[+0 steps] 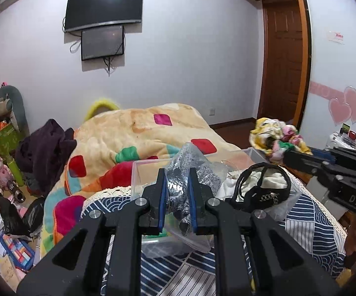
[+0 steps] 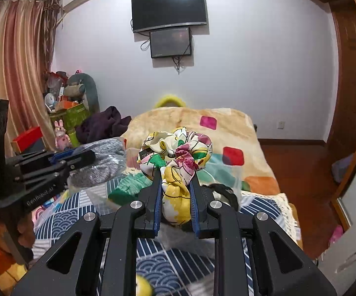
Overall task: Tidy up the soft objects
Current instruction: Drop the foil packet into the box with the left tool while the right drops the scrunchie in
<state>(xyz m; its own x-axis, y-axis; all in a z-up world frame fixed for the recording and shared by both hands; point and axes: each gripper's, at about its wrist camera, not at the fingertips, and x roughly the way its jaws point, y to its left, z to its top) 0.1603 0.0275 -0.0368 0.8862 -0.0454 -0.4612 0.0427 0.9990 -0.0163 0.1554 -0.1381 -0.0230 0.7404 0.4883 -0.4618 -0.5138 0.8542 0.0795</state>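
Note:
My left gripper [image 1: 177,172] is shut on a grey knitted item in a clear plastic bag [image 1: 187,170] and holds it over a clear plastic box [image 1: 138,172] on the bed. The bagged item also shows in the right wrist view [image 2: 101,162], held by the left gripper [image 2: 79,156]. My right gripper [image 2: 176,175] is shut on a floral yellow, pink and green scrunchie [image 2: 178,153] and holds it up above the bed. In the left wrist view the right gripper [image 1: 286,154] comes in from the right with the scrunchie [image 1: 276,133]. A black headband [image 1: 261,192] lies on white cloth beside the box.
A blue-and-white patterned cloth [image 1: 308,217] covers the near bed. A colourful orange blanket [image 1: 138,133] lies beyond the box, with a dark purple garment [image 1: 44,148] to its left. Clutter and toys [image 1: 3,170] fill the floor at left. A wooden door [image 1: 284,59] stands at right.

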